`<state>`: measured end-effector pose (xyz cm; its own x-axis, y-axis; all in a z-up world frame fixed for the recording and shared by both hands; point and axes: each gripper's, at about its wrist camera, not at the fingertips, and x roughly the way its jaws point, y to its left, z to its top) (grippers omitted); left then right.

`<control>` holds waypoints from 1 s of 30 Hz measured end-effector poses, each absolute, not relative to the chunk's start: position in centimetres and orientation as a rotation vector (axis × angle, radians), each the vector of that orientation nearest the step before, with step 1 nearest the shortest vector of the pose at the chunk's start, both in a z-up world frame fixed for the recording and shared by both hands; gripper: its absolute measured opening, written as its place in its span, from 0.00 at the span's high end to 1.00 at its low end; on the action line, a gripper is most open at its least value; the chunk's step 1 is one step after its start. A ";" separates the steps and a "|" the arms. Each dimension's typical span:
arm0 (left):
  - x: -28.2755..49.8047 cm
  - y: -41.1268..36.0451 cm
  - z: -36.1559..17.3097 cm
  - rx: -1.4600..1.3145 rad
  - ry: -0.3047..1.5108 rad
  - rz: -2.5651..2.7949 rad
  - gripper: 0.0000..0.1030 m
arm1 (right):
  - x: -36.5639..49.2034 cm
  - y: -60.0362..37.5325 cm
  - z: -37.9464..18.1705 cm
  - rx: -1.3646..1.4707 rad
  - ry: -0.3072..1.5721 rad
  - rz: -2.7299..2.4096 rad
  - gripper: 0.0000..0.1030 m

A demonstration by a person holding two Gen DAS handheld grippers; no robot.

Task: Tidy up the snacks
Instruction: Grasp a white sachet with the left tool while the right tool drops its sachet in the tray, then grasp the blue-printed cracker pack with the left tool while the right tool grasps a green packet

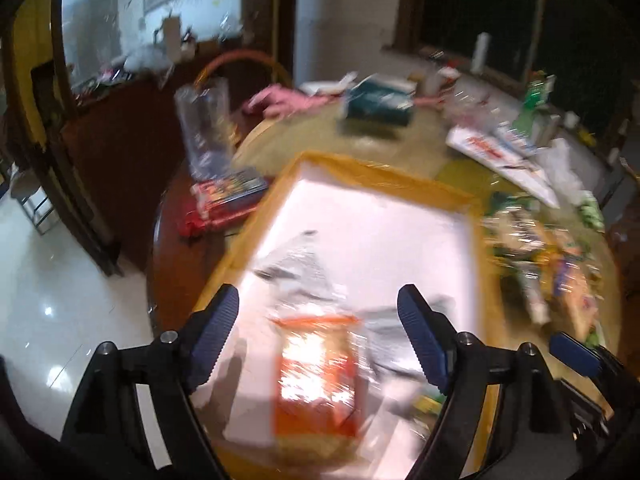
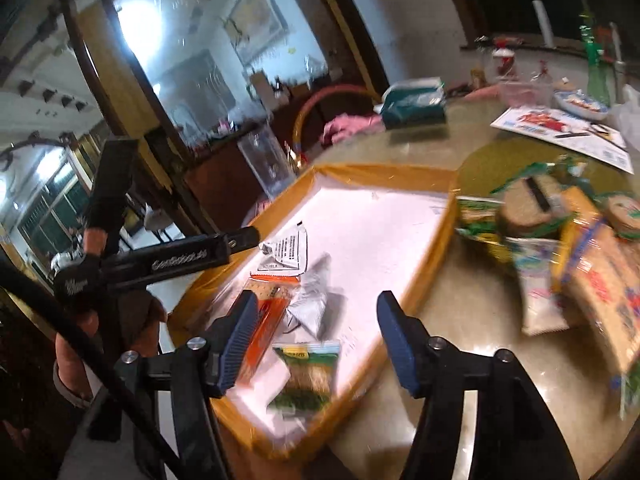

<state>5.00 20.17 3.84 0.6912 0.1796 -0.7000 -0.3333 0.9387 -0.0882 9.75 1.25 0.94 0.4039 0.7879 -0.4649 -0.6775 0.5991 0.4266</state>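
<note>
We see the left tool [image 1: 318, 308] with its jaws spread wide, gripping nothing, hovering over the white tray [image 1: 400, 216] with the yellow rim. Directly between and below its fingers lies an orange snack packet [image 1: 316, 376], blurred but plainly resting on the tray floor and not touched by either pad. Silver wrappers [image 1: 304, 268] lie just beyond it on the tray.

The right tool [image 2: 316, 320] is likewise wide open and empty, held above the near end of the same tray [image 2: 384, 232]. Under it we see the orange packet [image 2: 268, 320] partly behind the left finger, a silver sachet [image 2: 316, 300] beside it, a white printed sachet [image 2: 290, 252] farther in, and a green packet [image 2: 308, 376] nearest the rim.

More snacks sit in a pile [image 2: 568, 248] on the counter [image 2: 460, 312], just outside the tray's right edge.
</note>
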 end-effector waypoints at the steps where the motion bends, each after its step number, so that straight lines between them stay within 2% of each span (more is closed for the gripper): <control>1: 4.2 18.9 4.2 -0.222 0.734 0.261 0.17 | 9.5 0.0 0.7 0.199 0.683 0.915 0.31; 4: 2.1 14.8 4.6 -0.247 0.698 0.137 0.15 | 9.1 -4.3 -0.5 0.239 0.711 0.846 0.30; 8: 2.3 9.4 3.6 -0.243 0.791 0.006 0.14 | 9.4 -10.7 -2.3 0.298 0.748 0.703 0.30; 17: 3.4 3.5 1.7 -0.205 0.886 -0.076 0.14 | 13.2 -20.6 -4.9 0.481 0.785 0.435 0.32; 19: 3.6 3.0 1.5 -0.184 0.897 -0.071 0.14 | 14.0 -20.8 -5.5 0.493 0.799 0.439 0.38; 22: 3.9 2.8 1.2 -0.194 0.911 -0.059 0.14 | 15.5 -20.1 -6.2 0.506 0.816 0.446 0.42; 24: 4.1 2.8 0.8 -0.203 0.922 -0.060 0.14 | 15.9 -19.5 -6.8 0.500 0.837 0.429 0.53; 25: 4.2 2.7 0.6 -0.208 0.925 -0.061 0.14 | 16.1 -19.7 -7.1 0.499 0.849 0.425 0.66; 27: 4.9 2.4 0.1 -0.216 0.946 -0.062 0.14 | 16.1 -19.5 -6.8 0.490 0.839 0.428 0.68; 30: 5.9 1.9 -0.2 -0.226 0.973 -0.085 0.14 | 15.2 -20.0 -6.7 0.483 0.813 0.426 0.76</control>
<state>5.93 1.86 -0.23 0.5619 -0.1724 -0.8091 -0.0296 0.9732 -0.2280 15.22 -20.01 -6.71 0.6152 0.5333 -0.5806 -0.1748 0.8104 0.5591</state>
